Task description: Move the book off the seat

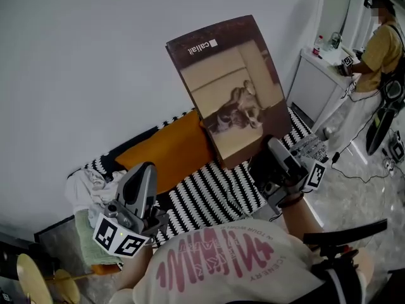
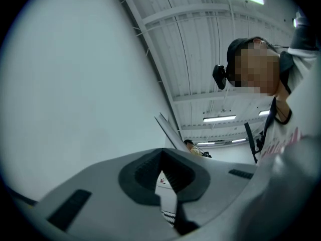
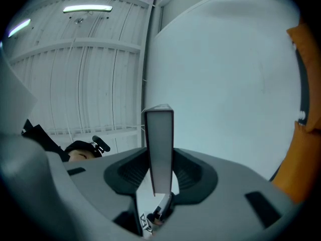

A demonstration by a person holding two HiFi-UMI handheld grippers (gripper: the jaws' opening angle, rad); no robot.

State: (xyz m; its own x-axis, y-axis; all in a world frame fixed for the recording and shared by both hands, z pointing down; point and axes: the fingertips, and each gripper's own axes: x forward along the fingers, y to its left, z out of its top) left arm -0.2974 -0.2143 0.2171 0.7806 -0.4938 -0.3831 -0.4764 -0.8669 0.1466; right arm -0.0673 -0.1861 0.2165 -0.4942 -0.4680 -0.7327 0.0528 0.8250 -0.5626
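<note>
— Is the book (image 1: 231, 90) off yet?
— Lifted, yes — my right gripper (image 1: 264, 147) has its fingers (image 3: 193, 173) clamped on its lower edge, holding it upright above the striped seat (image 1: 209, 195). The left gripper (image 1: 144, 170) (fingers together, empty) waits apart.
— What's left?
— Setting it down elsewhere, I'd judge.

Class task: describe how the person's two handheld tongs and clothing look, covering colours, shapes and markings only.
Both the left tongs and right tongs have grey moulded shells with dark ribbed pads. Each carries a white cube with black square markers. The person wears a pale shirt with pinkish-red lettering.
</note>
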